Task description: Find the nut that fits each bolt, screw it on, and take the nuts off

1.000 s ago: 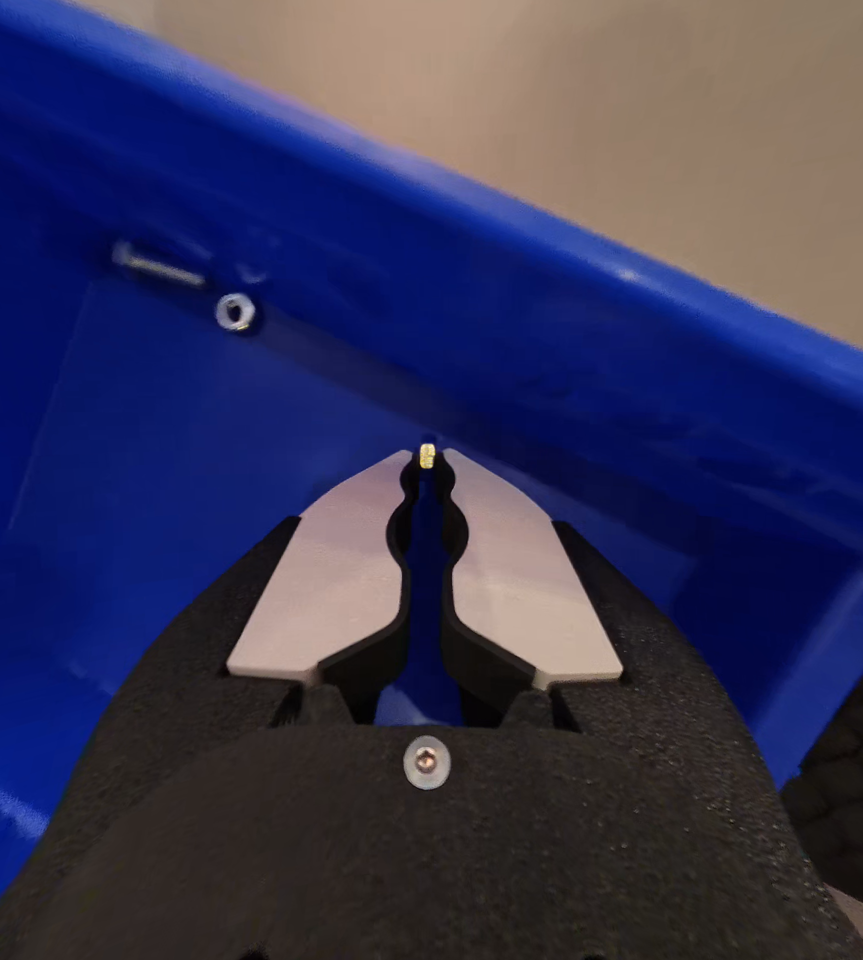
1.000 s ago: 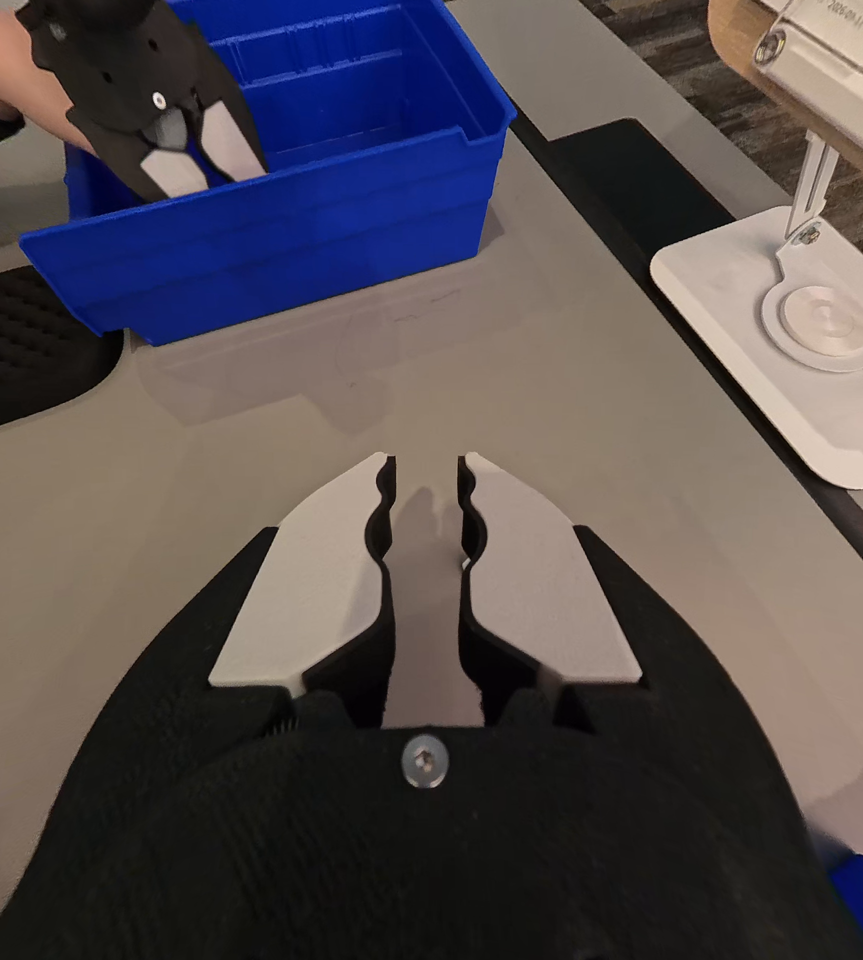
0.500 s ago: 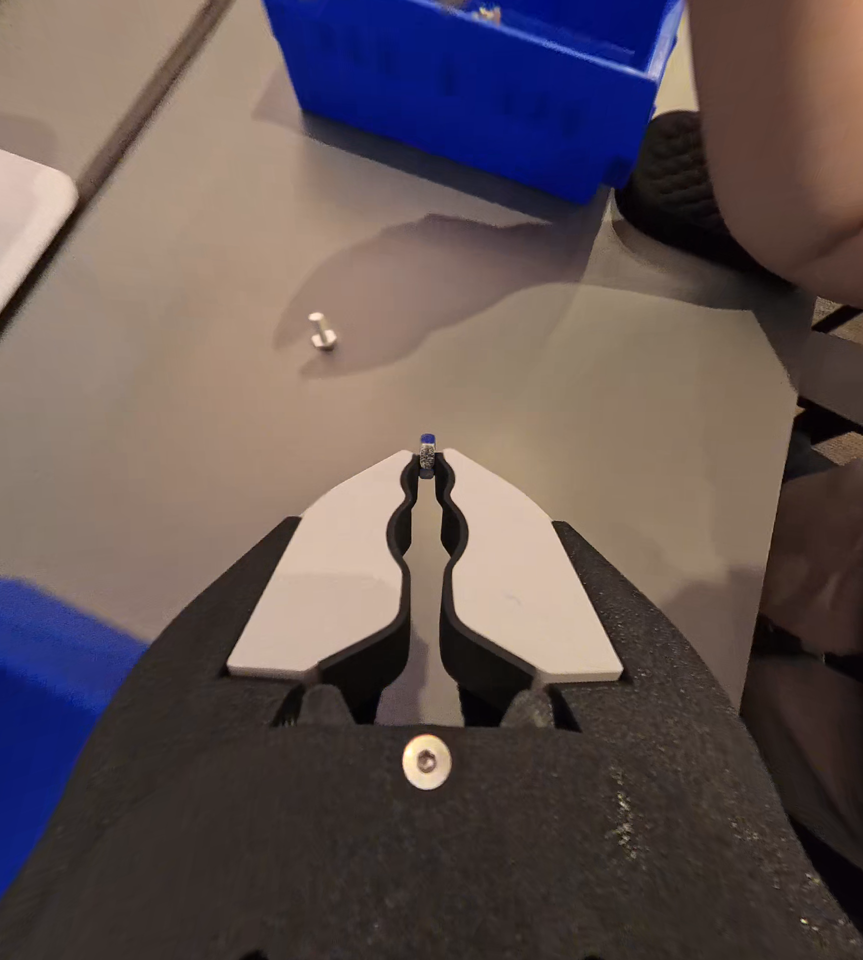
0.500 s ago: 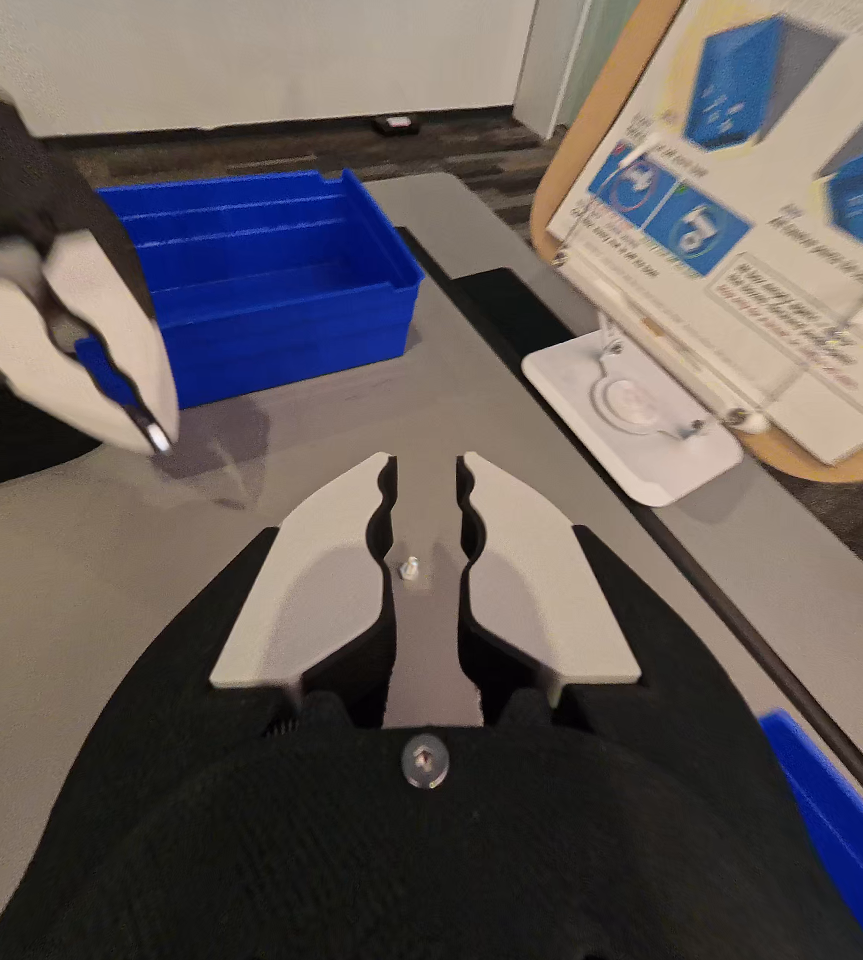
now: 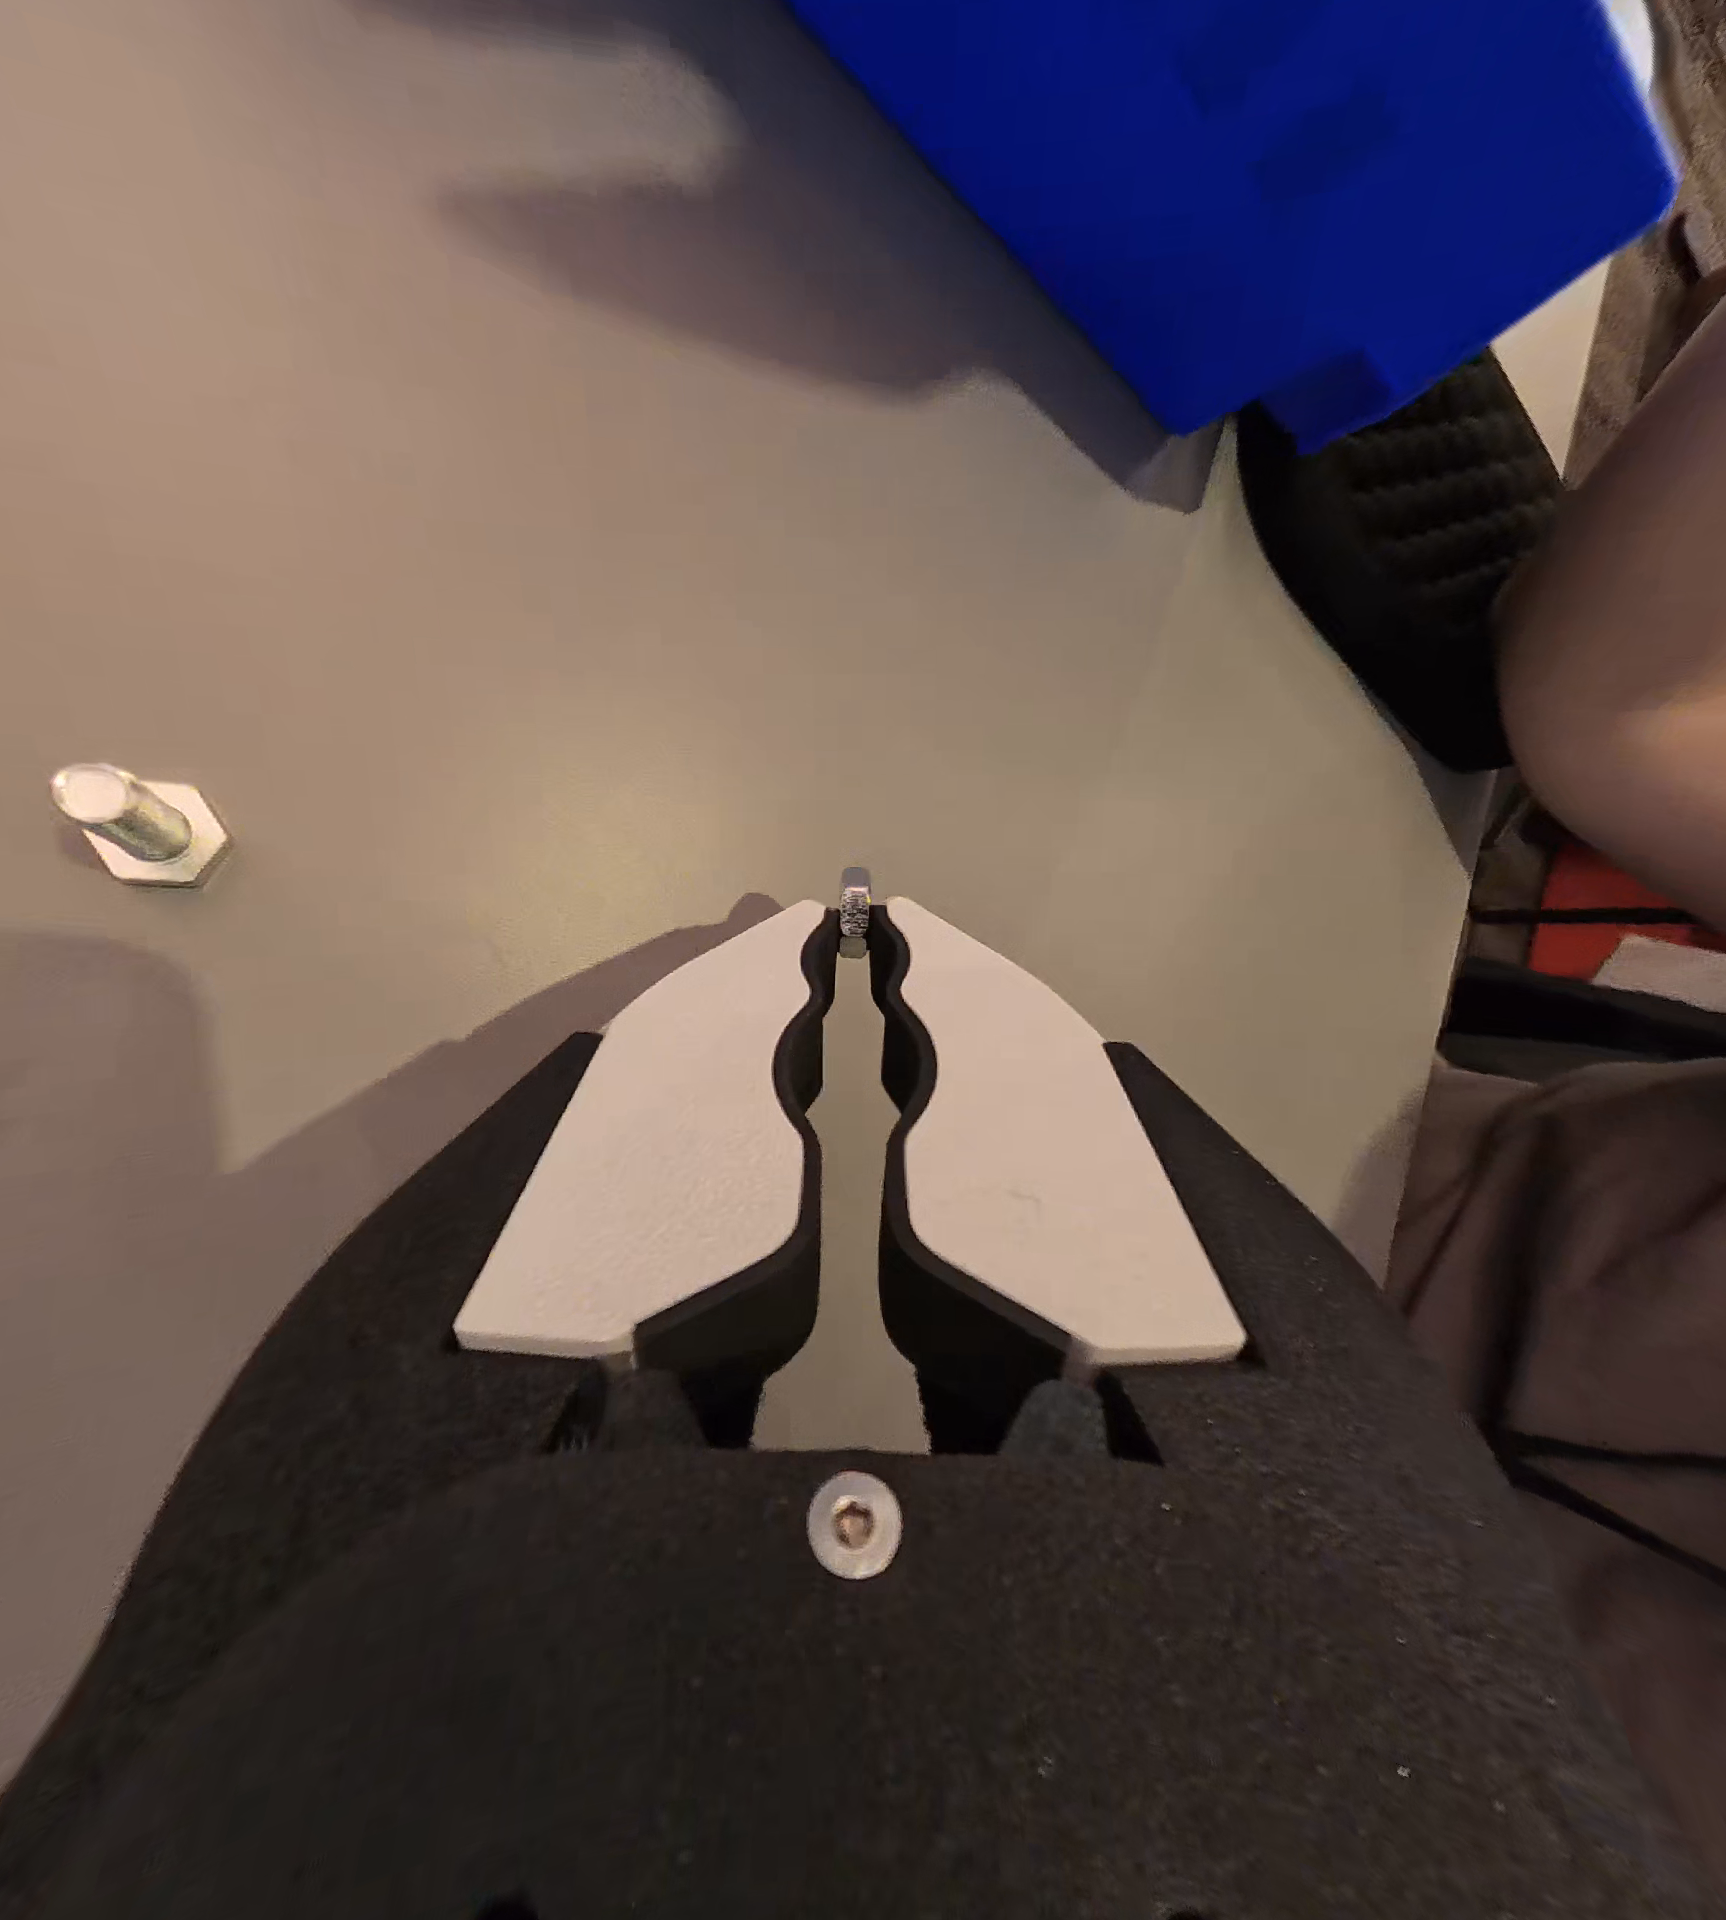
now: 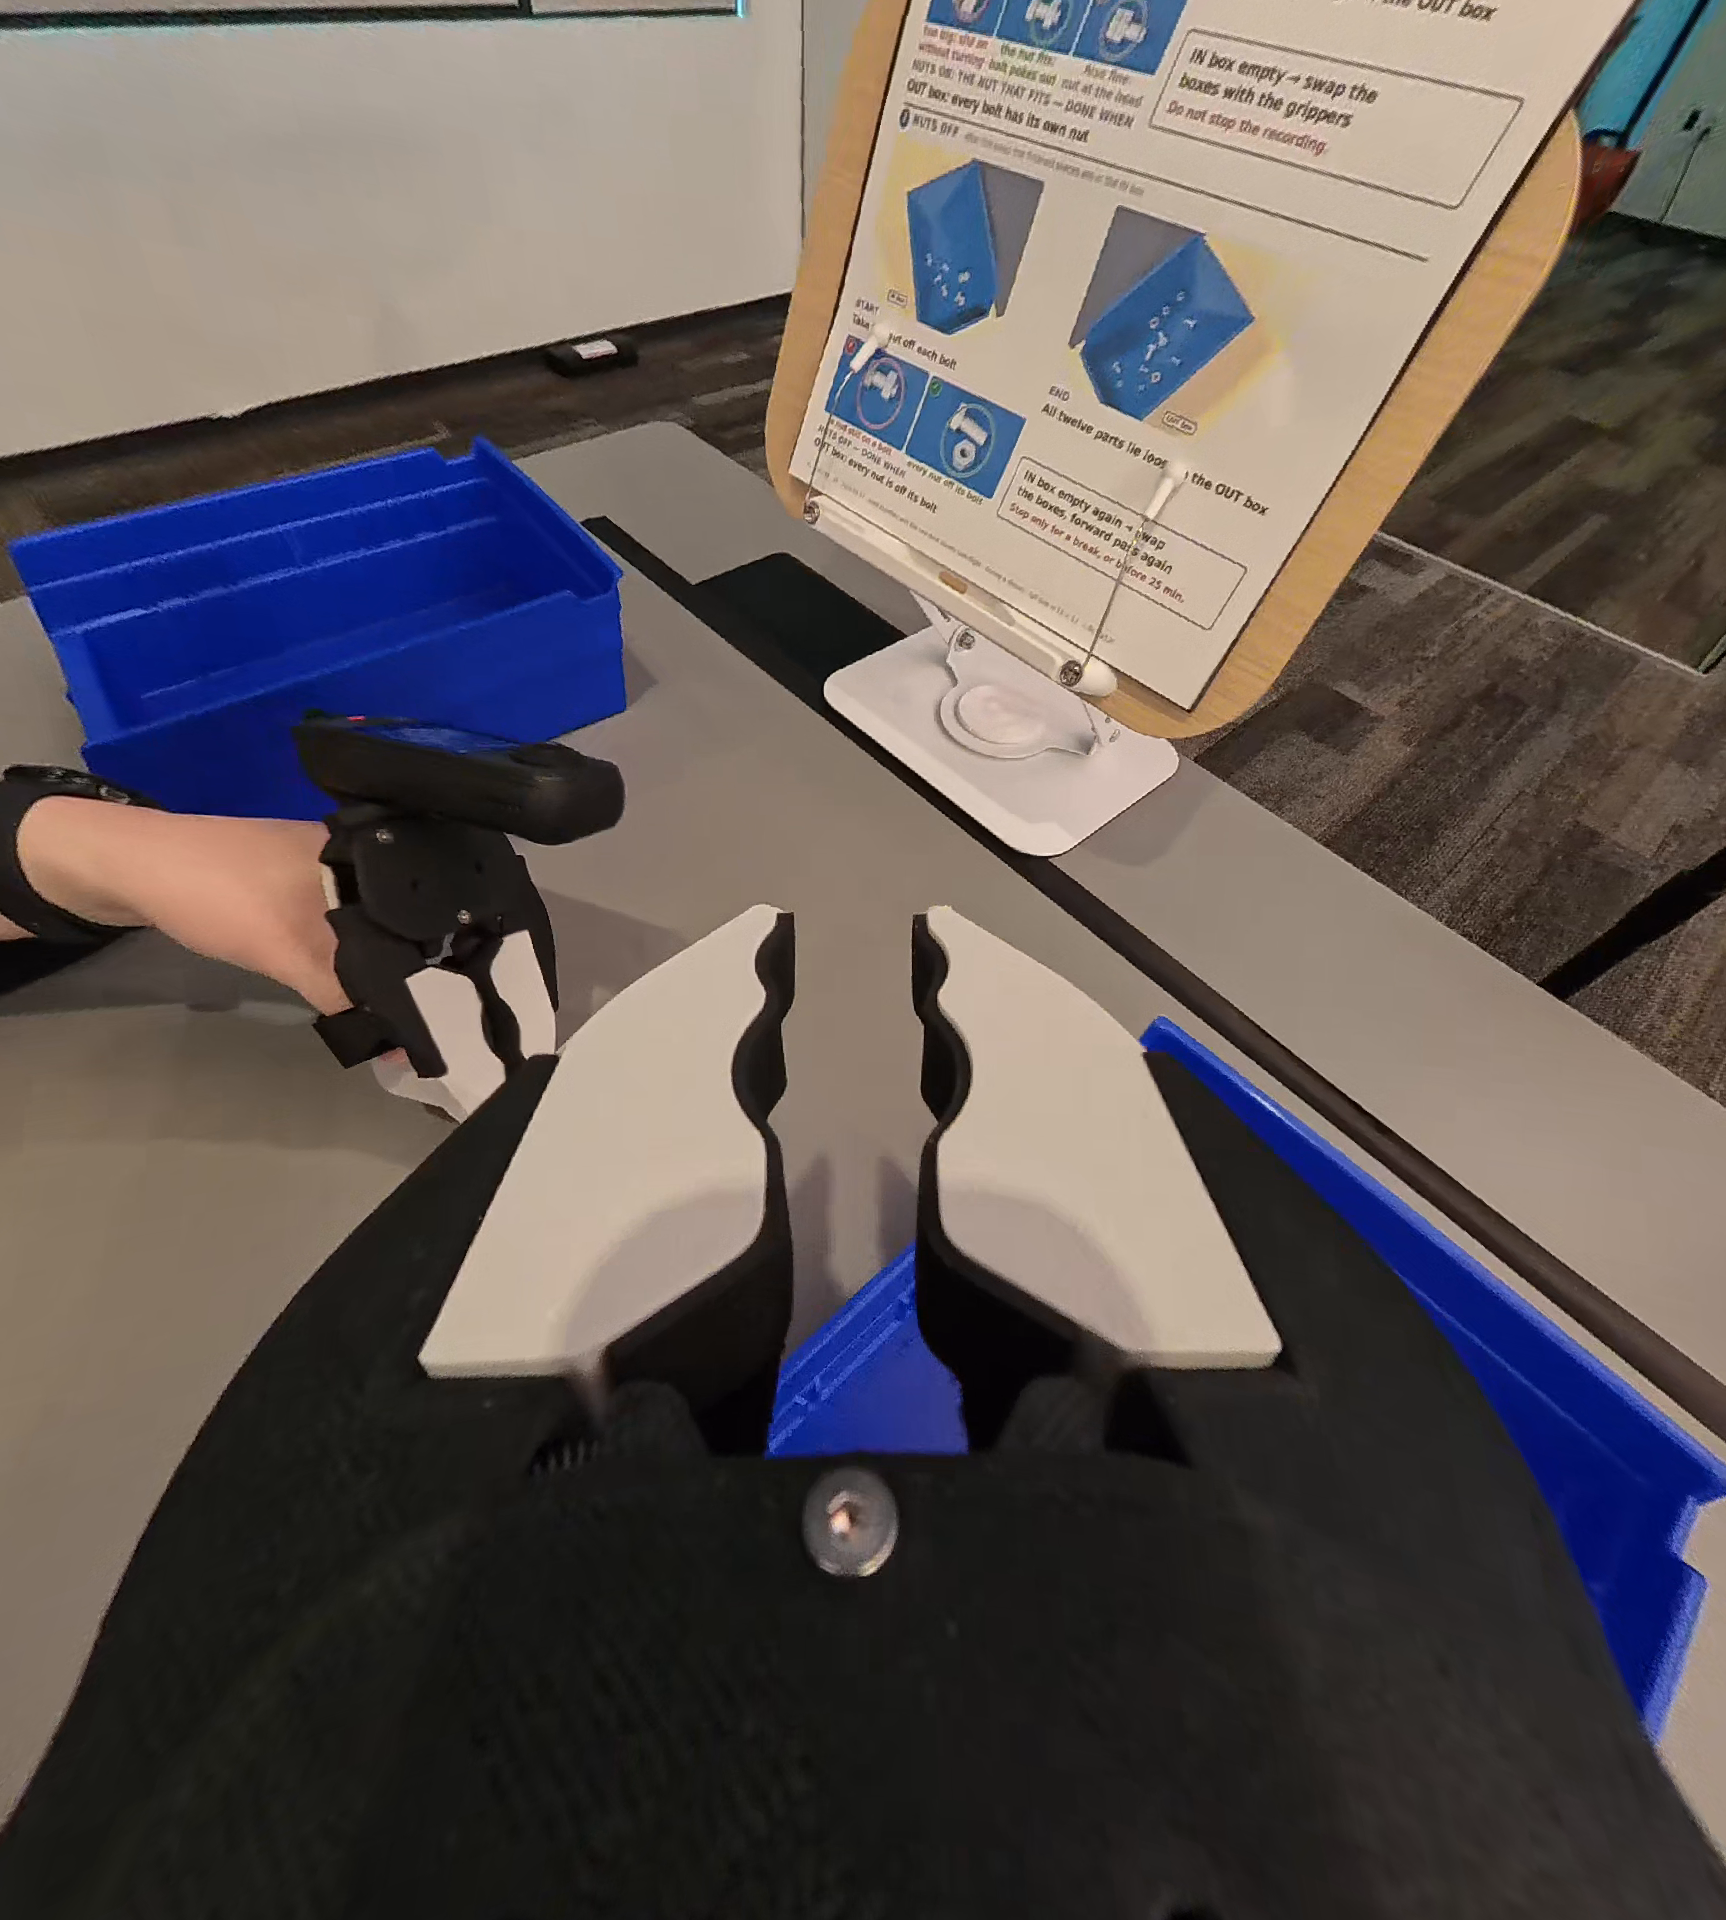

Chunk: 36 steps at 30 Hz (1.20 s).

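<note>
Grey tabletop (image 5: 526, 468), blue bins at the frame edges. Left gripper (image 5: 855, 914) is clenched on a small nut (image 5: 855, 900); the bolt (image 5: 137, 826) stands head-down at mid-left, bare. Right gripper (image 6: 853, 920) is released, holding nothing. Threading not yet begun

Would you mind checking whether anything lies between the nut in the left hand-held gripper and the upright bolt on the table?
Nothing visible does: only bare grey table separates the small silver nut from the silver hex-head bolt.
</note>
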### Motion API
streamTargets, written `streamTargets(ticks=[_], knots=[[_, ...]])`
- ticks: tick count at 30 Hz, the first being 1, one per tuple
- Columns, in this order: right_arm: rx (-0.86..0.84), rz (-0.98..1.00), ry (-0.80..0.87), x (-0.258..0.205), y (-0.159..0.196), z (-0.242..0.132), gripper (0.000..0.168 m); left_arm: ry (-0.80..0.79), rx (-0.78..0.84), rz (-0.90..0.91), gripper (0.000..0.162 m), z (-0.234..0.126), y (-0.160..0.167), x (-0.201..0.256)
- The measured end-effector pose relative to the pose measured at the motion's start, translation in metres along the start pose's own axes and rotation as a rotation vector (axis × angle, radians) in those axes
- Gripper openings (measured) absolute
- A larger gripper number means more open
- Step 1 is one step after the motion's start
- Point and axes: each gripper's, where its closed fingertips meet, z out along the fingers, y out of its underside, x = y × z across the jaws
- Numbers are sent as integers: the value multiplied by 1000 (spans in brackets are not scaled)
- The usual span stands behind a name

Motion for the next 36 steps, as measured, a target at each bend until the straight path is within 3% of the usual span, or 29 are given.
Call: streamTargets(ticks=[17, 25, 30, 36], knots=[[-53, -35, 17, 8, 9, 4, 23, -62, -76, -107, 5, 9, 6, -23], [-71, -51, 0, 4, 11, 14, 23, -132, -72, -69, 17, -1, 2, -28], [-88, -64, -63, -14, 12, 39, 23, -198, 129, 20, 12, -46, -13, -22], [-189, -33, -190, -56, 34, 108, 23, -478, 635, 228, 19, -162, -35, -10]])
